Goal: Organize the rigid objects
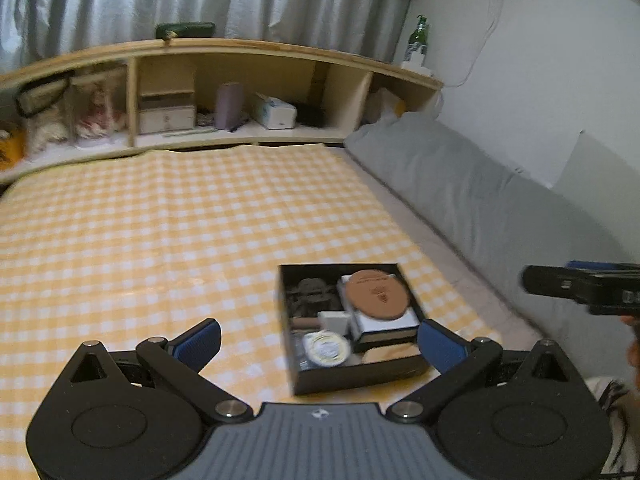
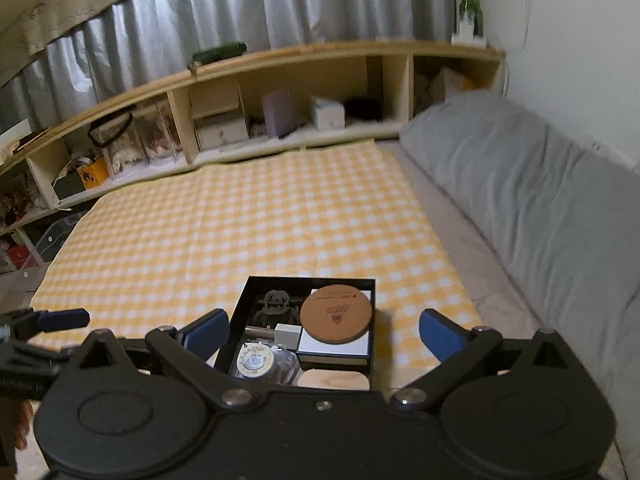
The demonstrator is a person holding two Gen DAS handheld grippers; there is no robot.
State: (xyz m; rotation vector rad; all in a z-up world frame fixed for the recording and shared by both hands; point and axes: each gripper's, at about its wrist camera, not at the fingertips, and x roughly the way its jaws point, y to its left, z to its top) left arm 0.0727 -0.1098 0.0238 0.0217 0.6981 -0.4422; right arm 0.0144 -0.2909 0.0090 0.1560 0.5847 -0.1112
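Observation:
A black open box [image 1: 362,377] [image 2: 239,308] sits on the yellow checked cloth [image 1: 160,240] [image 2: 260,220]. It holds a round cork coaster [image 1: 376,294] [image 2: 337,312] on a white-topped box [image 2: 334,346], a round white tin [image 1: 326,348] [image 2: 255,361], a small white cube [image 1: 334,322] [image 2: 287,335], a dark figure [image 1: 310,294] [image 2: 276,304] and a pale wooden piece [image 2: 332,381]. My left gripper [image 1: 320,340] is open and empty, just above the box's near left part. My right gripper [image 2: 322,334] is open and empty over the box. The right gripper also shows at the right edge of the left wrist view [image 1: 580,286].
A long wooden shelf [image 1: 240,48] [image 2: 320,50] with boxes and bags runs along the far side under grey curtains. Grey cushions [image 1: 460,184] [image 2: 520,184] line the white wall on the right. The left gripper's blue fingers [image 2: 64,318] show at the left in the right wrist view.

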